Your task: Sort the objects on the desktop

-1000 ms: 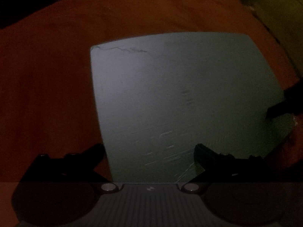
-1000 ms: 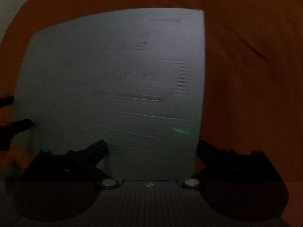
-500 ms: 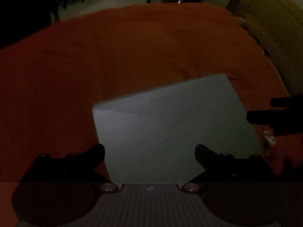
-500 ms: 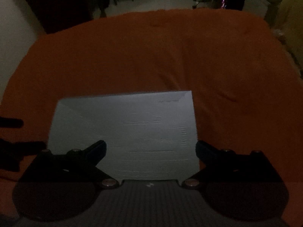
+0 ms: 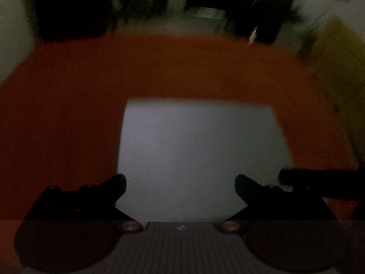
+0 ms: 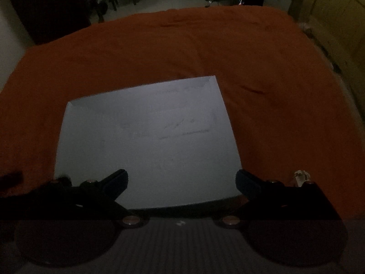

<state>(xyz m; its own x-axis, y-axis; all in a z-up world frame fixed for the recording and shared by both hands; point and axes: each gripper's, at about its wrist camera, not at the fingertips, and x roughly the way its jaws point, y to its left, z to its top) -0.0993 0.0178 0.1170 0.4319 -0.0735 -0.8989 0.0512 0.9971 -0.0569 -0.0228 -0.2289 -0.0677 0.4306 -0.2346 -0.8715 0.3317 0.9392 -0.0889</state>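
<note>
Dim room: left gripper [image 5: 180, 183] has its fingers spread wide with nothing between them, above the near edge of a grey sheet [image 5: 198, 150] that lies flat on the orange cloth [image 5: 68, 114]. Right gripper [image 6: 181, 179] is also spread and empty over the sheet's near edge; faint marks show on the sheet, and a small pale scrap [image 6: 301, 175] sits on the cloth just right of it.

The flat grey rectangular board [image 6: 148, 141] looks matt and smooth, faintly scratched near its far right. It lies on soft, wrinkled orange cloth [image 6: 262, 68], matt. The gripper's black fingers [image 6: 114, 179] look plastic.
</note>
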